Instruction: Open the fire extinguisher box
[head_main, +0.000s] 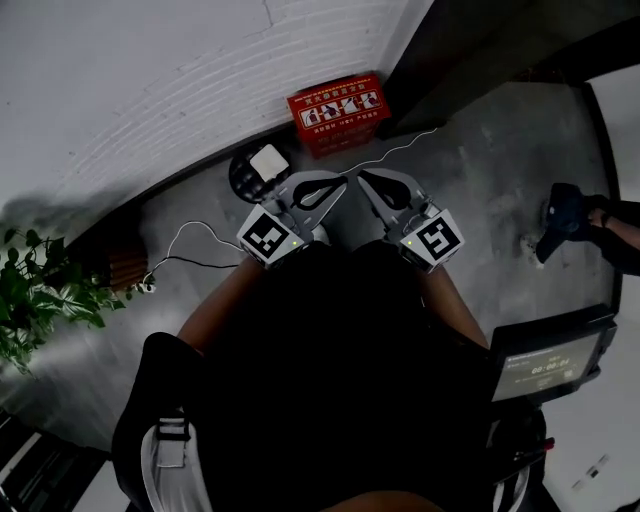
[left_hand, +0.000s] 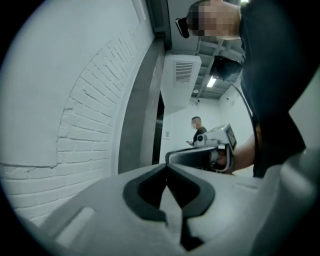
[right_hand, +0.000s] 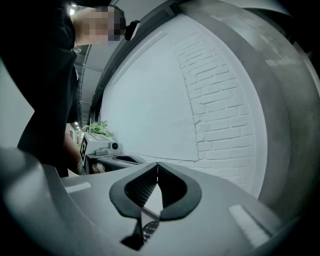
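**A:** Which step are we on?

**B:** The approach, I'd say. Nothing has been touched. The left claw (head_main: 335, 186) and the right claw (head_main: 372, 182) are held side by side in front of the person, tips close together, both aimed towards the fire extinguisher box (head_main: 338, 110), which is well apart from them.

**A:** Is either claw carrying anything?

**B:** No. In its own view the left claw (left_hand: 167, 167) has its jaws closed tip to tip with nothing between them. The right claw (right_hand: 158, 166) is closed and empty too.

**A:** Where exactly is the box?

**B:** At the far edge of the floor (head_main: 470, 150), against the foot of the white brick wall (head_main: 150, 80), just beside the corner where a dark pillar starts. A thin cable (head_main: 400, 150) trails across the floor between the claws and the box.

**A:** How does it look?

**B:** Red and low, with a pale label (head_main: 338, 101) of small pictures across its upper face. It looks shut. From here I can't make out a catch or handle.

**A:** So what does the next move need?

**B:** My guess is getting closer and lower, finding the lid's front edge or latch, and opening one claw's jaws so it can grip there.
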